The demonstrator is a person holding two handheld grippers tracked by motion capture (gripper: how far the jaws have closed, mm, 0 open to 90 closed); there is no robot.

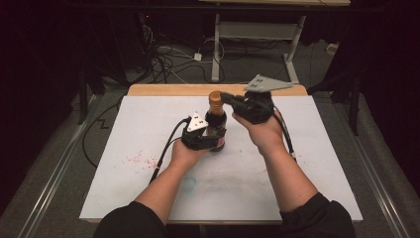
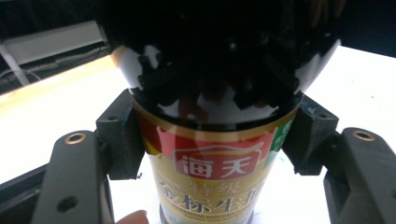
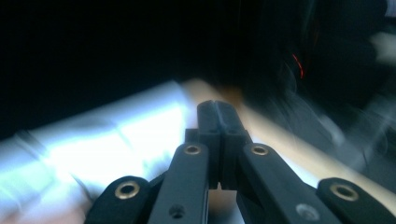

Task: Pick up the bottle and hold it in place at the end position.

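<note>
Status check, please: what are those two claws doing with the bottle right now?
Left gripper clamped on bottle. Right gripper shut, empty, near cap. Nothing blocking.

The bottle [image 1: 216, 124] stands mid-counter [image 1: 148, 124]; left, right and in front of it the white top lies bare.

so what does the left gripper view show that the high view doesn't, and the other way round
Left gripper view: the bottle's red and gold label with its printed characters, and the left gripper's pads pressed on either side of it.

High view: the bottle's tan cap, the right gripper with its jaws shut level with that cap, both forearms, and the floor cables behind the table.

Both: the dark bottle standing upright on the white table, clamped in the left gripper.
</note>
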